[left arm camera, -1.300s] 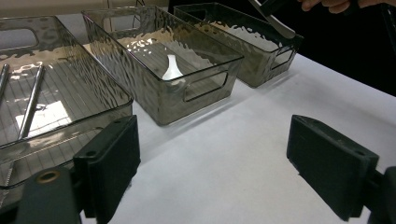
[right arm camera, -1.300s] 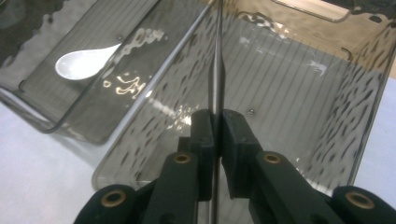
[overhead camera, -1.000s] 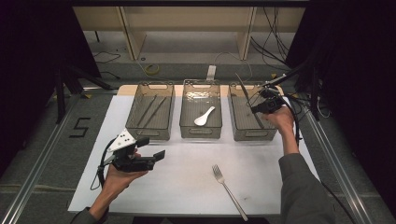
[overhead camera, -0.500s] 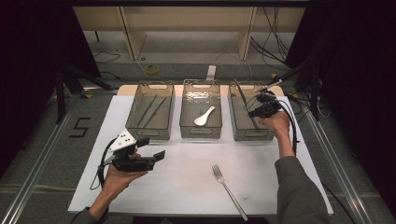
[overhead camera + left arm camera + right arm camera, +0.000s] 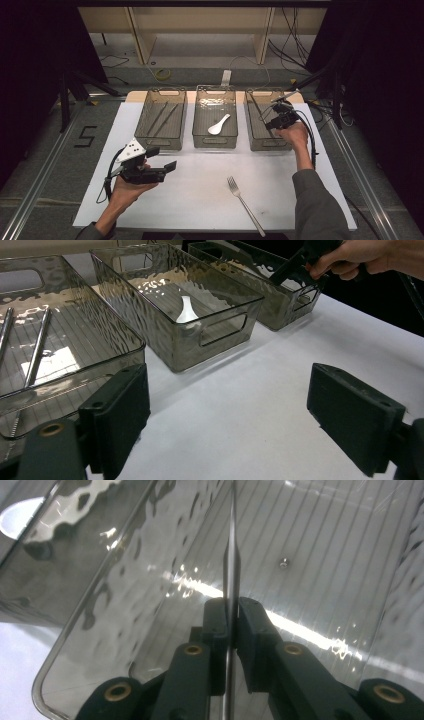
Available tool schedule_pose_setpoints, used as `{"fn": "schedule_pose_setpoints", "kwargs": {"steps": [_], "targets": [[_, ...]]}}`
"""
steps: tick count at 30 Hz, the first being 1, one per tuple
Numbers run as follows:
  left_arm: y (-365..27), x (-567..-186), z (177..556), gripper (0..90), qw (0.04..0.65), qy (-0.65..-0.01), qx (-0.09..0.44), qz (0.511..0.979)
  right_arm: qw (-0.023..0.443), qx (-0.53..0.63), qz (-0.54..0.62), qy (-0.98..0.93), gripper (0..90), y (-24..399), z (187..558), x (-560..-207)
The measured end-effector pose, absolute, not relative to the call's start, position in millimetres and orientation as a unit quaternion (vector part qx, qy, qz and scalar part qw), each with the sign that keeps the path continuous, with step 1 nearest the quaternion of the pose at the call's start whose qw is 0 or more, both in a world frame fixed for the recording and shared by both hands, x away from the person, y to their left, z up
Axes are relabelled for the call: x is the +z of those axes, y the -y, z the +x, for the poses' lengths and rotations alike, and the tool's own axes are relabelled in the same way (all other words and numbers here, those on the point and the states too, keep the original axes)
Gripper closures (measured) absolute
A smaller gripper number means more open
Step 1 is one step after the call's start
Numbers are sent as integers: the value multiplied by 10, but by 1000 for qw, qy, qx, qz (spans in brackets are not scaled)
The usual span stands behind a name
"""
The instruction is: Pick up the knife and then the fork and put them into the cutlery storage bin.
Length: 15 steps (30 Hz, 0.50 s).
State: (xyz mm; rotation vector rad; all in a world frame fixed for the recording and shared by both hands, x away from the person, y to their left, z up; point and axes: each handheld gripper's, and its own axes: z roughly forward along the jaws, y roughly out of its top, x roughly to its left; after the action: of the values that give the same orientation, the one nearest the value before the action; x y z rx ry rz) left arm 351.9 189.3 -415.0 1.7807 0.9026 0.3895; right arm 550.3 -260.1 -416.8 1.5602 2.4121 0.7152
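Observation:
My right gripper (image 5: 274, 124) reaches into the right-hand smoky clear bin (image 5: 270, 145) and is shut on a thin metal knife (image 5: 231, 555). The knife is seen edge-on between the pads of the right gripper (image 5: 230, 611), its tip pointing at the ribbed bin floor (image 5: 320, 540). My left gripper (image 5: 162, 158) hovers over the white table (image 5: 200, 190) at the front left, open and holding nothing. Between the wide-apart jaws of the left gripper (image 5: 227, 410) lies only bare table. A silver fork (image 5: 244, 203) lies on the table near the front edge.
The middle bin (image 5: 215, 143) holds a white spoon (image 5: 219, 125). Two thin metal sticks (image 5: 162, 117) lie in the left bin (image 5: 159, 144). All three bins stand in a row at the table's back. A cable (image 5: 312, 145) trails past the right forearm.
The right hand has sunk a little, carrying the knife lower into the right bin. The left hand has kept still.

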Motion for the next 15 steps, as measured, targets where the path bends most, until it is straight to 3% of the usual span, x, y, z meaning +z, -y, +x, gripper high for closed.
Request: {"fn": "schedule_pose_setpoints", "kwargs": {"steps": [15], "targets": [[-1893,-4151,3521,166,526,-379,163,744,100,292,501,-808,490,2551,5294,-3933]]}}
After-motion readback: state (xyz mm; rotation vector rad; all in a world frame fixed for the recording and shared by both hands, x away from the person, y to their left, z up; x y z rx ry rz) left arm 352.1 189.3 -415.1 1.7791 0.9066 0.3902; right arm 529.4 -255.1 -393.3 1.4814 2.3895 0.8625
